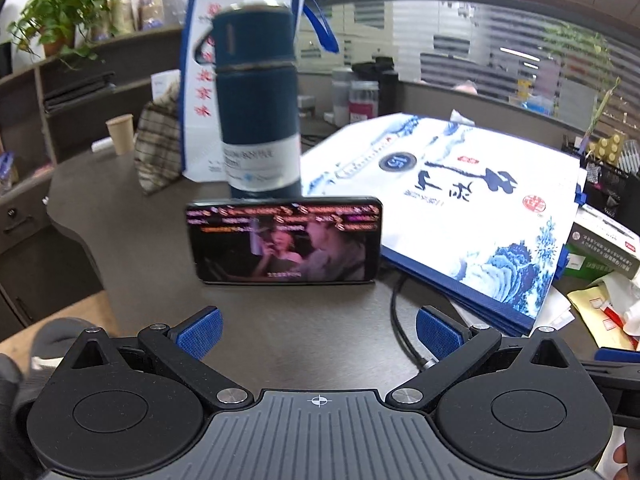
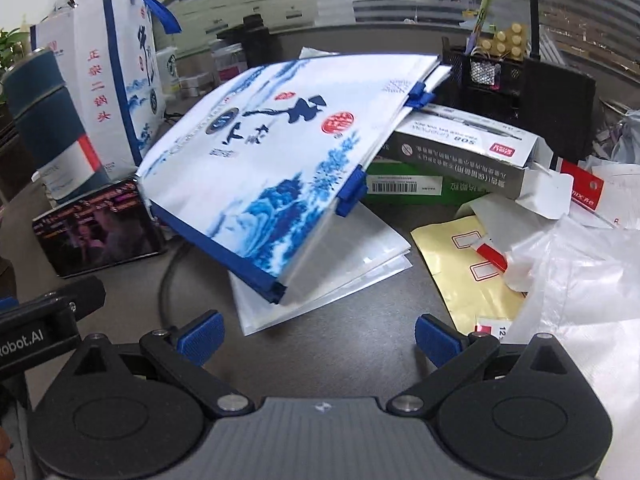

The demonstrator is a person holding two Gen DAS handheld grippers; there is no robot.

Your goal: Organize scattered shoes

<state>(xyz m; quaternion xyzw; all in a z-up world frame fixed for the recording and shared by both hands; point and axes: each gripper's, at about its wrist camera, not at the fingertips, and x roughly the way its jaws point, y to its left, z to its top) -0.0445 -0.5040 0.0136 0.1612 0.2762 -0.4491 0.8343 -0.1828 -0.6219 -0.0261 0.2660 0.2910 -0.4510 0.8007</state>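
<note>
No shoes show in either view. My left gripper [image 1: 318, 334] is open and empty, low over a grey desk [image 1: 132, 248], facing a phone [image 1: 285, 240] that plays a video and leans on a dark blue flask [image 1: 258, 96]. My right gripper [image 2: 318, 334] is open and empty over the same desk [image 2: 340, 356], facing a white-and-blue bag [image 2: 276, 160] that lies tilted on boxes. The phone also shows in the right wrist view [image 2: 100, 228], at the left, beside the flask [image 2: 48, 128].
An upright white-and-blue bag [image 2: 116, 80] stands behind the flask. Boxes [image 2: 460, 148], a yellow envelope [image 2: 452, 264] and plastic wrap [image 2: 580, 280] crowd the right. A black cable [image 1: 404, 332] runs across the desk. A paper cup [image 1: 120, 132], a plaid cloth [image 1: 158, 148] and a plant [image 1: 60, 12] are at left.
</note>
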